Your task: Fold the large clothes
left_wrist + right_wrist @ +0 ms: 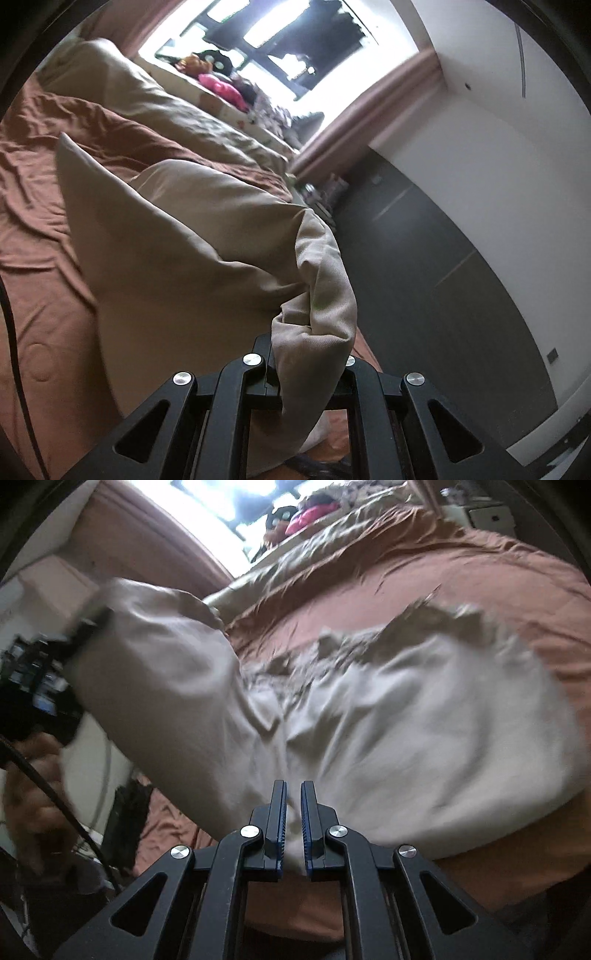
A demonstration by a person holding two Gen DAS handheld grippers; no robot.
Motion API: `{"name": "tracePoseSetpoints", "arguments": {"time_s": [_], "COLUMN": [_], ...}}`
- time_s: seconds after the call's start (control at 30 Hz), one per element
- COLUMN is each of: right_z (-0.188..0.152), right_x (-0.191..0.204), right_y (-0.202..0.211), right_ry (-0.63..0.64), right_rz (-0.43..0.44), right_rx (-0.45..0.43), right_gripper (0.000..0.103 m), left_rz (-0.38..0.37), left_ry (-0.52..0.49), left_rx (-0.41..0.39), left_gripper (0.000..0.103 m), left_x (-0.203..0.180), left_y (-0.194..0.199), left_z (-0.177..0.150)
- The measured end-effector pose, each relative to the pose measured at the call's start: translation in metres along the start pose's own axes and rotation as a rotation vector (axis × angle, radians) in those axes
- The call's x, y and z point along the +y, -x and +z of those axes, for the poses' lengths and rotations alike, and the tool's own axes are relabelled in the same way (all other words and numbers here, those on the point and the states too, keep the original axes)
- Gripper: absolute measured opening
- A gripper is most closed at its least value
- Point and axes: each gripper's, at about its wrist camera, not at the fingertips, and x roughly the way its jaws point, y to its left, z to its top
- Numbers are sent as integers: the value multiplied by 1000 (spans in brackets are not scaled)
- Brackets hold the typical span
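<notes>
Beige cotton garment (369,720), large and crumpled, spreads across the rust-brown bedspread (461,583) with one end lifted off the bed at the left side of the right wrist view. In the left wrist view that lifted end of the garment (184,236) rises from the bed to the left gripper (310,354), which is clamped on a bunched fold of the fabric; cloth drapes over and hides the right finger, and a tail hangs below the fingers. Right gripper (293,823) sits low over the near edge of the garment, its blue-lined pads close together with a narrow gap, beige fabric visible in that gap; cannot tell whether it is actually pinching the cloth. Left gripper also shows in the right wrist view as a blurred black body (81,631) holding the raised end. Motion blur on the fabric in both views. Tan pillows or duvet (155,96) lie farther up the bed. Bright window (280,40) with pink curtain (369,114) behind the bed, pink and orange items (218,85) on the sill. Grey floor (424,258) and white wall (498,129) at right.
</notes>
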Motion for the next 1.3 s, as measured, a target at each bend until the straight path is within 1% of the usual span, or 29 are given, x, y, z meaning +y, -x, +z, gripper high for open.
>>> {"name": "tracePoseSetpoints", "arguments": {"time_s": [0.03, 0.07, 0.1, 0.17, 0.23, 0.27, 0.33, 0.37, 0.47, 0.57, 0.67, 0.7, 0.73, 0.77, 0.9, 1.0, 1.07, 1.1, 1.13, 1.17, 1.2, 1.23, 1.3], "right_z": [0, 2, -1, -8, -14, -20, -28, -32, -39, -40, -41, -42, -43, -43, -47, -49, -50, -51, -51, -50, -49, -47, -42], "right_x": [-8, -18, -30, -52, -74, -80, -105, -117, -140, -153, -165, -167, -169, -165, -166, -165, -167, -166, -164, -162, -160, -157, -148], "right_y": [10, 20, 31, 44, 50, 52, 56, 59, 64, 71, 78, 81, 82, 83, 85, 88, 88, 88, 87, 86, 83, 80, 74], "right_ry": [-8, -18, -32, -69, -118, -140, -195, -219, -278, -316, -353, -361, -365, -369, -376, -368, -365, -359, -350, -346, -340, -334, -307], "right_rz": [-6, -16, -30, -59, -60, -64, -76, -81, -99, -103, -87, -85, -84, -82, -59, -57, -57, -57, -59, -60, -58, -55, -47], "right_rx": [-16, -34, -61, -86, -87, -84, -74, -74, -79, -82, -92, -96, -96, -95, -94, -101, -98, -95, -91, -89, -83, -79, -70], "right_gripper": [54, 74, 87, 87, 87, 87, 87, 87, 87, 87, 87, 87, 87, 87, 87, 87, 87, 87, 87, 87, 87, 87, 87], "left_rz": [-5, -11, -17, -32, -47, -53, -56, -49, 2, 52, 54, 49, 44, 37, 11, -11, -10, -13, -34, -59, -84, -87, -74], "left_ry": [-2, -5, -6, -8, -13, -14, -21, -26, -59, -86, -70, -60, -54, -53, -95, -98, -89, -78, -54, -38, -34, -46, -88], "left_rx": [14, 30, 46, 80, 121, 149, 217, 250, 379, 468, 493, 497, 502, 508, 508, 525, 545, 552, 559, 558, 547, 531, 483], "left_gripper": [9, 9, 9, 9, 9, 9, 10, 10, 10, 10, 12, 14, 19, 22, 31, 35, 37, 43, 53, 57, 65, 73, 78], "left_x": [-5, -11, -16, -26, -35, -40, -48, -50, -52, -48, -43, -41, -41, -41, -54, -58, -56, -54, -52, -53, -55, -58, -62], "left_y": [-11, -23, -36, -61, -88, -104, -137, -149, -190, -212, -217, -217, -220, -220, -217, -214, -219, -220, -217, -218, -212, -206, -189], "left_z": [-2, -4, -7, -14, -25, -32, -52, -62, -104, -135, -150, -152, -150, -151, -155, -166, -167, -166, -163, -160, -154, -150, -138]}}
